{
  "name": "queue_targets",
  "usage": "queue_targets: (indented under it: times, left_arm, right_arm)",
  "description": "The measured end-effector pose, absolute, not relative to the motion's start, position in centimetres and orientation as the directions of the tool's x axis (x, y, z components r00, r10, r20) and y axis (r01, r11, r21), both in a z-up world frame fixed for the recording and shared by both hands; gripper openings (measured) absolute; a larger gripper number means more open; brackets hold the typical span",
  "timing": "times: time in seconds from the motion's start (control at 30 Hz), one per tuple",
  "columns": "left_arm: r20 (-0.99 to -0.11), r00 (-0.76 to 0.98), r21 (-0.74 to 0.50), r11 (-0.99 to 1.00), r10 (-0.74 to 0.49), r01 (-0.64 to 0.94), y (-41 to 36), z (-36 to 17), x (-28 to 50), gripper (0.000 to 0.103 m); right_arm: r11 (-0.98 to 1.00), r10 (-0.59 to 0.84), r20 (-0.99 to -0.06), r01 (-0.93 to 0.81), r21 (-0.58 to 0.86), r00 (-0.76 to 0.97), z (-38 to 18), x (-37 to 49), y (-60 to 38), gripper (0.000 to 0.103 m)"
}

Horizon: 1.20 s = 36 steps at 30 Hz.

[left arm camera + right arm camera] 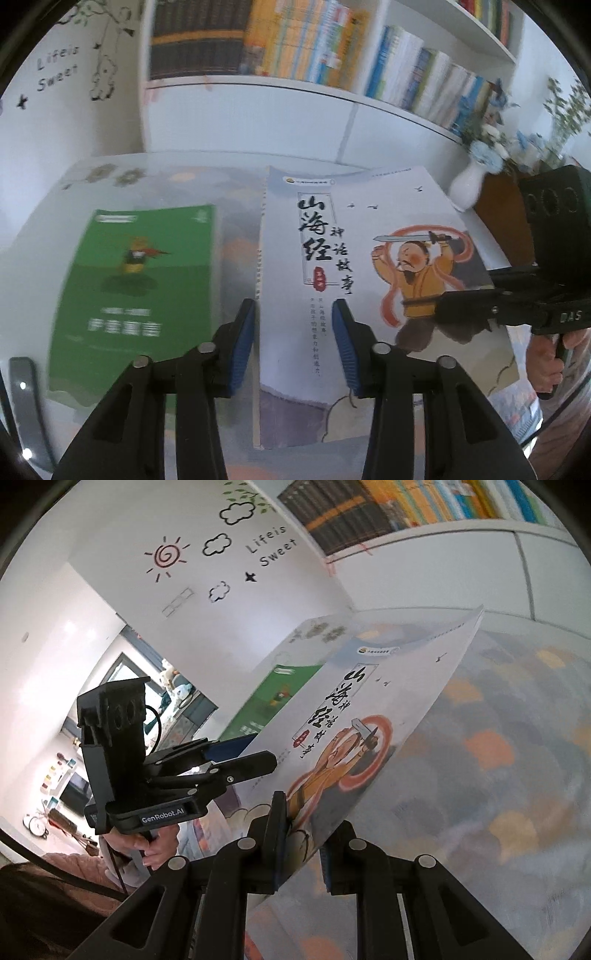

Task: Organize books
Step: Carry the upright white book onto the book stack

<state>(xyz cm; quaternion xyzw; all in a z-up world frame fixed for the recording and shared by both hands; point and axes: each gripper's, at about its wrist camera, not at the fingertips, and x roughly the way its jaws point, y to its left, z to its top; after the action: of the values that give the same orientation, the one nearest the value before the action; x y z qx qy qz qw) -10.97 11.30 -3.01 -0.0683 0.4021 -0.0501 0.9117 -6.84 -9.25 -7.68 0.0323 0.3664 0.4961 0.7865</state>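
A white bookcase [280, 110] fills the back of the left wrist view, its shelves packed with upright book spines, and in front of it lies a glass-topped table [236, 236] over a cloth printed with soft orange and grey patches. On that table, towards the left, a green book [136, 280] lies flat, face up. To its right a larger white storybook [369, 280], with bold black Chinese characters and a cartoon swordsman in a yellow robe on its cover, is raised off the table and tilted, held at both sides. The left gripper [293, 347] has the book's spine edge between its blue pads [341, 343]; in its own view a gap shows beside the cover, so whether the pads truly press on it is hard to say, though the right wrist view shows its fingers lying over and under that edge. The right gripper [303, 845] is clamped on the opposite, lower edge of the cover, its two fingers nipped tightly on the board. A white vase [467, 188] of pale blue flowers stands near the table's far right corner. On the left, a hand [155, 849] grips the left gripper's handle.
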Motion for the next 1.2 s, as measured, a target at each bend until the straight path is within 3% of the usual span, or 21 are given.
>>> queue_targets:
  times: [0.1,0.7,1.2]
  left_arm:
    - [-0.727,0.677,-0.161,0.987,-0.112,-0.011,13.9,-3.1,-11.1,0.024]
    - [-0.727,0.687,-0.195,0.959,-0.001,-0.205,25.7,-4.1,-12.4,0.023]
    - [-0.75,0.662,-0.204,0.945,0.018,-0.256,29.0,-6.6,-12.5,0.023]
  right_arm:
    - [0.484,0.812,-0.538,-0.777,0.404,0.226,-7.2,-6.5,-6.9,0.015]
    - [0.379,0.815,-0.571,-0.834,0.4,0.097,-7.4,-4.7,5.5,0.015]
    - [0.418,0.778,-0.626,-0.784,0.459,0.048,-10.9,-2.8,8.7,0.016]
